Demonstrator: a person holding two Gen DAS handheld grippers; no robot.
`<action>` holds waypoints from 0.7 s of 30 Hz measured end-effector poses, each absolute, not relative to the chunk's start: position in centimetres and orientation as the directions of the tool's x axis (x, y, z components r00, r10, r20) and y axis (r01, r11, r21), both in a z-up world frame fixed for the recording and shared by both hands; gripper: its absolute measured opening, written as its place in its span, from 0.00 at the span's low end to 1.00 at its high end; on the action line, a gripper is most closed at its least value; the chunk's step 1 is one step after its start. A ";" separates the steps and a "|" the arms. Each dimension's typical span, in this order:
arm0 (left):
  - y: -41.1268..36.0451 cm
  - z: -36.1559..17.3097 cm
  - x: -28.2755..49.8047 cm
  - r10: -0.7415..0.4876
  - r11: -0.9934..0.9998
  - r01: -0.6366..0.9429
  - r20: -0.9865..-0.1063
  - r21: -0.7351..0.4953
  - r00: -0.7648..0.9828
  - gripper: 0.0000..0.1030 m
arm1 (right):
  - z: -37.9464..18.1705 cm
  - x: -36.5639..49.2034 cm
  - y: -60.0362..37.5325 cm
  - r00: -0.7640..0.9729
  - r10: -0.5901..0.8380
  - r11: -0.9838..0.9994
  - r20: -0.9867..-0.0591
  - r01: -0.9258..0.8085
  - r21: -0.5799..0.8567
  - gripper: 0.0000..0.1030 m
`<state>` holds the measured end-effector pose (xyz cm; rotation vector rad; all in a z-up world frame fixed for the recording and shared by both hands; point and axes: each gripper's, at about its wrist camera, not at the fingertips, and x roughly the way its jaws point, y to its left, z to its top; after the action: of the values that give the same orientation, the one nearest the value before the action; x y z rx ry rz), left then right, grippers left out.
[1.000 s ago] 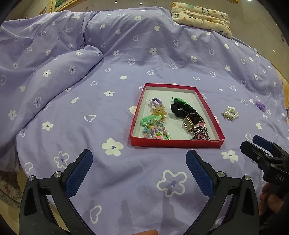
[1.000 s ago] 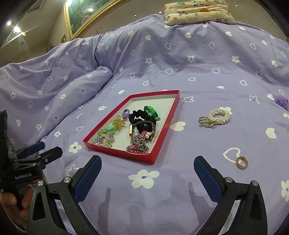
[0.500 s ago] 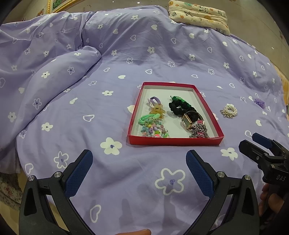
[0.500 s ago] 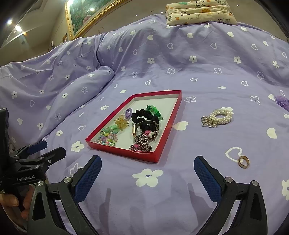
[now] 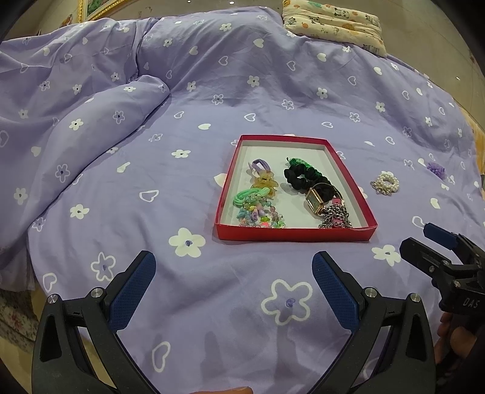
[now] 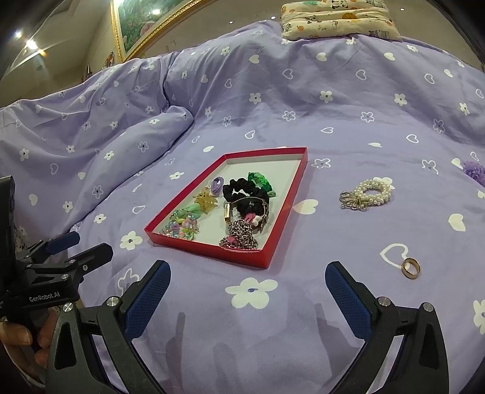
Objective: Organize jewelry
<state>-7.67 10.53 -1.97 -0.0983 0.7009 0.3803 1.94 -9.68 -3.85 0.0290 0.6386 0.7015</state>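
**Both tongs empty over the bed, three pieces outside the tray**

You worked over one bed (image 5: 212,100) under a lilac cover printed with white flowers and hearts. One patterned pillow (image 6: 336,18) lay at its far end, and one gilt-framed picture (image 6: 136,24) hung on the wall behind.

One red tray (image 5: 295,235) sat on the cover ahead of you, slightly right of centre in the left view. Its pieces lay in two rows. On the left were one purple tie (image 5: 260,165), one amber clip (image 5: 266,181), one green tie (image 5: 250,195) and one string of pastel beads (image 5: 260,216). On the right were one green scrunchie (image 5: 306,165), one black scrunchie (image 5: 298,177), one watch (image 5: 315,200) and one silver chain (image 5: 335,216).

Three pieces lay on the cover to the right of the tray: one pearl bracelet (image 6: 368,194) near it, one purple scrunchie (image 6: 474,171) farther out at the picture's edge, and one gold ring (image 6: 410,268) nearest your right tongs.

You held two tongs. The left tongs (image 5: 233,283) were spread wide and gripped nothing. The right tongs (image 6: 247,295) were likewise spread wide and gripped nothing. Both hung low above the cover, short of the tray's near wall. Part of your hand (image 6: 27,339) showed on the left tool's handle.
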 end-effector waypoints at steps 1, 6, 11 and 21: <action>10.6 -2.1 -7.7 0.307 0.927 -0.373 -0.648 0.038 0.697 1.00 | -3.9 2.0 -9.6 0.581 0.609 0.771 -0.540 -0.592 0.232 1.00; 10.7 -2.2 -7.7 0.309 0.927 -0.372 -0.649 0.043 0.696 1.00 | -4.0 1.9 -9.5 0.576 0.609 0.770 -0.546 -0.594 0.232 1.00; 10.7 -2.2 -7.5 0.309 0.928 -0.370 -0.650 0.047 0.694 1.00 | -3.9 1.8 -9.5 0.577 0.610 0.770 -0.544 -0.595 0.231 1.00; 10.7 -2.1 -7.5 0.334 0.924 -0.374 -0.637 0.077 0.695 1.00 | -3.8 1.7 -9.4 0.576 0.612 0.767 -0.542 -0.598 0.231 1.00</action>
<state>-7.52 10.70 -2.14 -0.0597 0.6989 0.3953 1.72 -9.39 -3.79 0.0232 0.6440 0.7086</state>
